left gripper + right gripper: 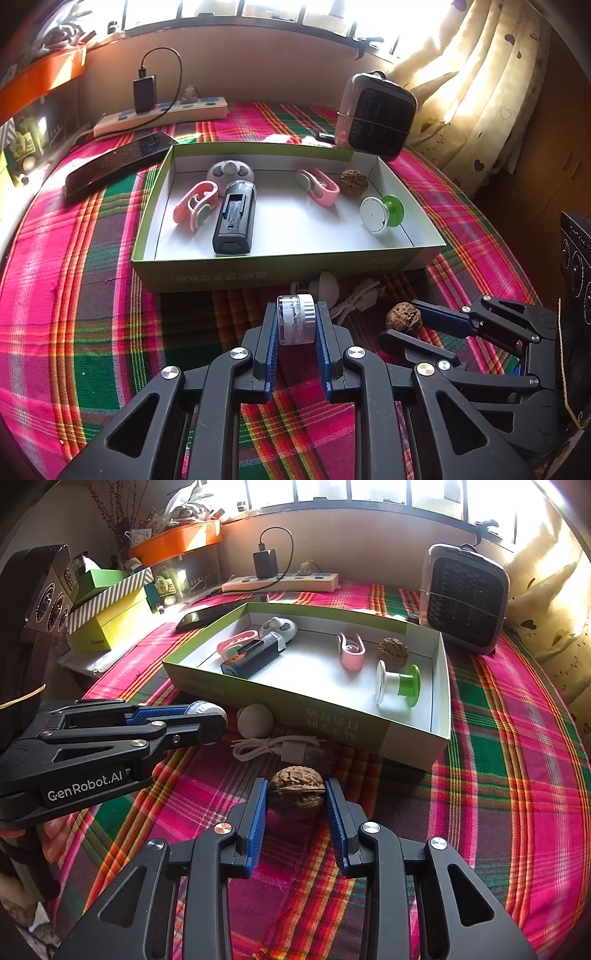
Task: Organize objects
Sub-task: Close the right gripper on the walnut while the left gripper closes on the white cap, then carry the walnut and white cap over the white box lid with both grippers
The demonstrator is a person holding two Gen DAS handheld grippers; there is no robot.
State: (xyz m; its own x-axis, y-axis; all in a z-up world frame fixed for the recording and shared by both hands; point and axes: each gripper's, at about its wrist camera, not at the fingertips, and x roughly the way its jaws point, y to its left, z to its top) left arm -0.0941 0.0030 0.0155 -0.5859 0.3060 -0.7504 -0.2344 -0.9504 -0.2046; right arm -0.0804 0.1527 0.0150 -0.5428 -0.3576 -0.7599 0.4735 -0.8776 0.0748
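My left gripper (295, 323) is shut on a small clear round jar with a white lid (295, 314), held just in front of the box's near wall. In the right wrist view the same gripper (211, 720) comes in from the left with the jar (201, 706) at its tips. My right gripper (297, 799) is shut on a brown walnut (297, 788) low over the plaid cloth; it also shows at the right of the left wrist view (400, 320) with the walnut (404, 314). The open green box (258, 271) (332, 720) lies beyond both.
The box holds two pink clips (195, 205), a black device (236, 218), a grey round piece (231, 171), another walnut (353, 181) and a green-white spool (380, 214). A white cable (275, 747) and a pale ball (255, 720) lie before it. Phone (114, 164), power strip (162, 116) and heater (376, 114) stand behind.
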